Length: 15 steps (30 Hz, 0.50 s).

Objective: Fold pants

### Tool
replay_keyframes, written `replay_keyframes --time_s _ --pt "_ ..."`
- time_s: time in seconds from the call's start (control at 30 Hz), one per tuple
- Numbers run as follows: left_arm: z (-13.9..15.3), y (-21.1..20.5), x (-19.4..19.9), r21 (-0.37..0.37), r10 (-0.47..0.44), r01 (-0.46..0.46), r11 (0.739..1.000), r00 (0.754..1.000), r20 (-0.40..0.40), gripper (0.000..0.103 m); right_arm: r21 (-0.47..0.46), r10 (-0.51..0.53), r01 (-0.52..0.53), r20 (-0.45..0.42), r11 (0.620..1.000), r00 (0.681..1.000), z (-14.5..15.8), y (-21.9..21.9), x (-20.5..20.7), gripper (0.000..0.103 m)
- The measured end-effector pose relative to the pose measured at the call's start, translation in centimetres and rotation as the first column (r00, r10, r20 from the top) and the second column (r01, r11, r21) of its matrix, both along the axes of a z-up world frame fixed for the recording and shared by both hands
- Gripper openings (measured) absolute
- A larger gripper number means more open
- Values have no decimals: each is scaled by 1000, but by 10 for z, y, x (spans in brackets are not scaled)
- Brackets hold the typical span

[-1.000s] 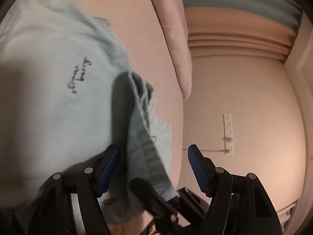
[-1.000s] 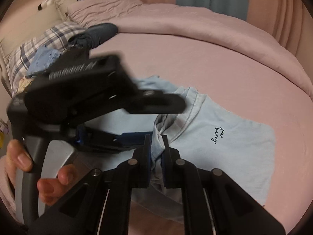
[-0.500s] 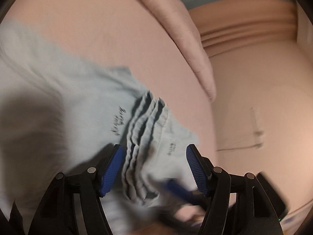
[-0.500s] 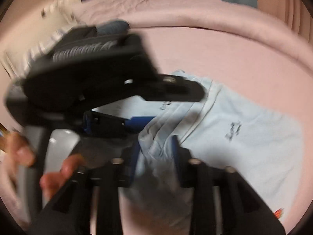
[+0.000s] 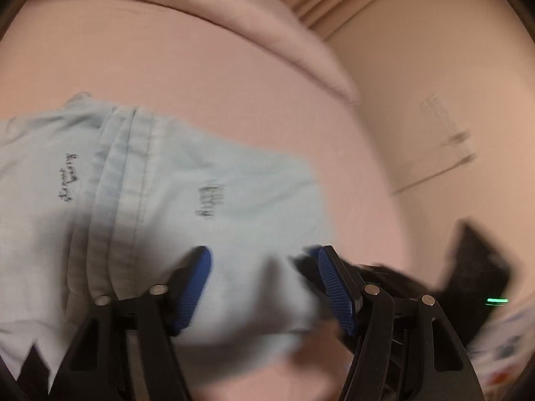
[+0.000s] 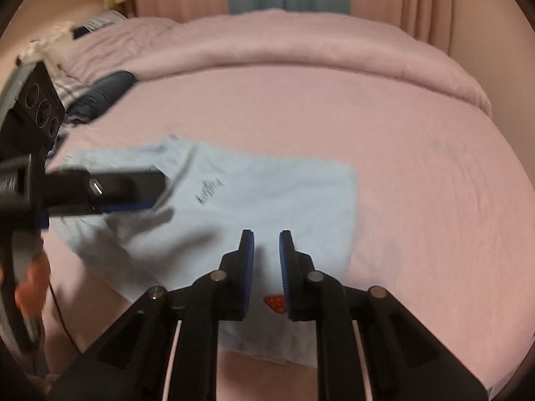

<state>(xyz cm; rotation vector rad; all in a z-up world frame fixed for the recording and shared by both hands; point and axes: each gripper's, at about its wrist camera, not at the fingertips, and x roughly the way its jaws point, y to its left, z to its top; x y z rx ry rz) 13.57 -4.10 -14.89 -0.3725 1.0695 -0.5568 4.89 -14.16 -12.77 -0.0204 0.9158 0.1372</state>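
Note:
Light blue pants (image 6: 267, 200) lie folded over on the pink bed sheet (image 6: 418, 173), with dark script print and a small red patch (image 6: 275, 303) near my right fingers. In the left wrist view the pants (image 5: 200, 193) show their stitched waistband folds at the left. My left gripper (image 5: 264, 260) is open just above the cloth, nothing between its blue pads. It also shows in the right wrist view (image 6: 127, 190), at the left. My right gripper (image 6: 266, 240) is slightly open over the near edge of the pants, holding nothing.
A pink duvet (image 6: 301, 43) is rolled along the far side of the bed. Dark folded clothes (image 6: 103, 90) and a plaid pillow (image 6: 67, 87) lie at the far left. The bed edge and a wall (image 5: 434, 117) are to the right in the left wrist view.
My right gripper let go of the bunched waistband and opened. The pants dropped flat into a fold on the bed. Both grippers pulled back, the left one swinging away to the left.

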Motion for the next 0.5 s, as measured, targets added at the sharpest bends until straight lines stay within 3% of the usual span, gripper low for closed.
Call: replay_keyframes --time_s 0.03,0.07,0.13,0.2,0.27,0.37,0.5 --pt "-7 -1 0 118 39 -44 992 999 38 47 2 1 -1 -18 1000 1000 -8 3 0 16" --pt "-15 6 1 158 71 -77 985 997 43 21 9 11 -11 -36 1000 999 -16 9 1 16" --pt "-21 43 -3 131 154 -155 979 988 18 7 0 27 -27 -64 1000 998 -25 17 1 15" --pt "-21 70 -7 150 196 -197 969 980 21 5 -42 48 -51 -61 998 997 -26 23 0 15" --pt "-22 79 -12 134 181 -181 974 983 12 5 -54 82 -84 -39 995 996 -16 25 -5 15" --pt "-17 75 -19 179 166 -171 969 985 48 5 12 157 -157 2 987 988 3 26 8 15" --pt "-19 63 -12 133 170 -173 976 985 34 5 20 240 -240 -3 970 971 9 56 44 15"
